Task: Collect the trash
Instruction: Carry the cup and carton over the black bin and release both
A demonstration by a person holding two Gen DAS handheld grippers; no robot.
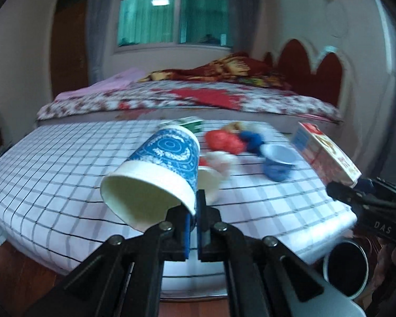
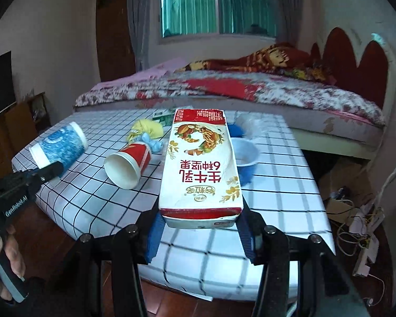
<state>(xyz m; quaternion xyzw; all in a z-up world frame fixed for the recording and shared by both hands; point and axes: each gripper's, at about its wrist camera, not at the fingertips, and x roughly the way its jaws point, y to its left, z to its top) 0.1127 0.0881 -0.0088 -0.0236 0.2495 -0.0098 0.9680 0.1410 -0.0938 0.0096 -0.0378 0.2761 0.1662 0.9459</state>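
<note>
My left gripper (image 1: 196, 208) is shut on the rim of a blue patterned paper cup (image 1: 158, 174), which hangs tilted above the checked table (image 1: 52, 174) with its white mouth toward me. My right gripper (image 2: 200, 227) is shut on the short end of a red and white milk carton (image 2: 200, 169), held flat above the table. Each wrist view shows the other tool: the carton (image 1: 327, 155) at the right, the blue cup (image 2: 59, 145) at the left. On the cloth lie a red paper cup (image 2: 129, 163), a small blue cup (image 2: 246, 153), yellow crumpled paper (image 2: 145, 129) and a green box (image 2: 162, 116).
A black round bin (image 1: 347, 266) stands on the floor below the table's near right corner. Behind the table is a bed (image 2: 277, 92) with floral covers. Cardboard and cables (image 2: 356, 211) litter the floor at the right. A person's hand (image 2: 2, 251) grips the left tool.
</note>
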